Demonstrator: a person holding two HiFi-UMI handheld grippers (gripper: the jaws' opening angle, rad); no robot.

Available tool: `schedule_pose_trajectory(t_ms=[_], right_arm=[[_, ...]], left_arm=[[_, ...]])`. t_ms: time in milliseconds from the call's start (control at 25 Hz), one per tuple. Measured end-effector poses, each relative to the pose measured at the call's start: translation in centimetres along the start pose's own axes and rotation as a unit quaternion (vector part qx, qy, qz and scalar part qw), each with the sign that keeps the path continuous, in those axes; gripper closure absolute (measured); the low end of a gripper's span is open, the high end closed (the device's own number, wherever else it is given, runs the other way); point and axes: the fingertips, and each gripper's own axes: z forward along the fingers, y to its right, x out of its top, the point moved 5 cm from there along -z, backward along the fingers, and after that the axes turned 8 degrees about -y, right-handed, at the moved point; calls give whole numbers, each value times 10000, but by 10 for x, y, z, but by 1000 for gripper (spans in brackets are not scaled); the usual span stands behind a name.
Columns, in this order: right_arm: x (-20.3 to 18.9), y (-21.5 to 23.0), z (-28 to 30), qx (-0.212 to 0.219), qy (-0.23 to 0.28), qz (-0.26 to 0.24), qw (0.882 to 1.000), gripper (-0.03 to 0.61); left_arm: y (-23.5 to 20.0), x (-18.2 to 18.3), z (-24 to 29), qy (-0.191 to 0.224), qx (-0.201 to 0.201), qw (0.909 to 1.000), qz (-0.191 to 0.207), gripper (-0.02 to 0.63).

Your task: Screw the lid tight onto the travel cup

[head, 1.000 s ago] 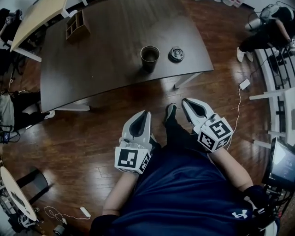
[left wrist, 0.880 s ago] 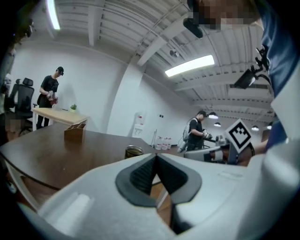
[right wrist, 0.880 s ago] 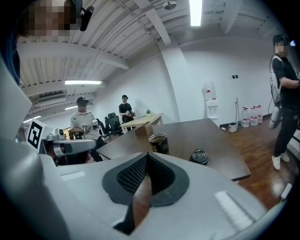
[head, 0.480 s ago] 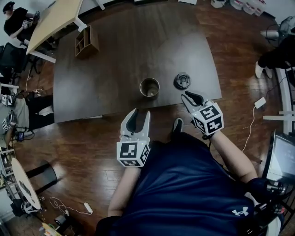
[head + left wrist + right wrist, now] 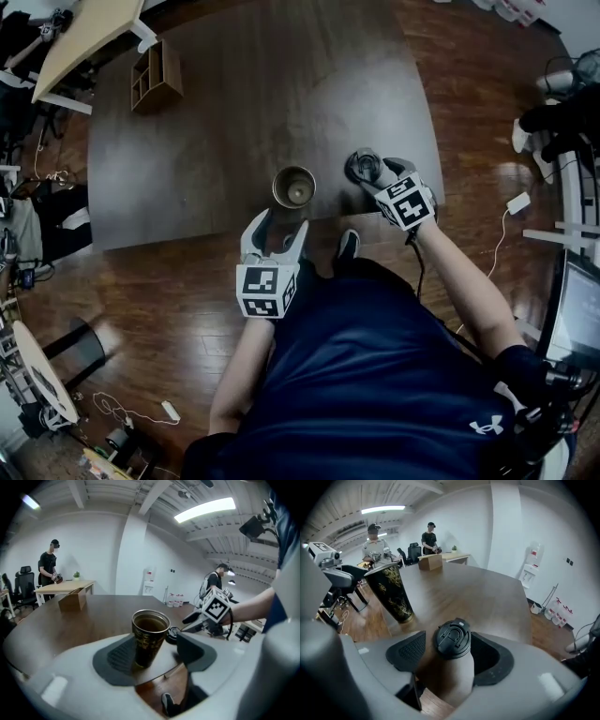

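The travel cup, dark with gold print and no lid on it, stands upright near the front edge of the dark table. Its black lid lies flat on the table to the right. My left gripper hovers at the table edge just short of the cup. Its jaws are opening, and the cup shows in line between them, untouched. My right gripper is at the lid. Its jaws are opening too, with the lid between the pads and a gap on its left side.
A small wooden box with compartments sits at the table's far left. A light wooden desk stands beyond it, with people nearby. The table's front edge runs right under both grippers. A white charger and cable lie on the wood floor to the right.
Both grippers moved forward from my lap to the table and their jaws opened. The right one reached the lid; the left one came up to the cup.
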Motion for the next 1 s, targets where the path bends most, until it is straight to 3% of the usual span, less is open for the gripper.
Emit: schedule_pose_trajectory(t_ms=[240,600,880,1000], right_arm=[[5,14,28,-143,-607,-230,9978,257],[4,17,51,-35,-1156,149,9932,229],[10,15,55,117,-1203,196,9925,239],[11,15,49,291,-1122,337,9927,241]], left_arm=[[-18,-2,5,-66,-238,9997,-88,334],[-47,-5,-1,-92,-267,9989,-366,348],[-56,-1,4,-142,-385,9985,-368,362],[-52,2,8,-205,-583,9979,-180,362]])
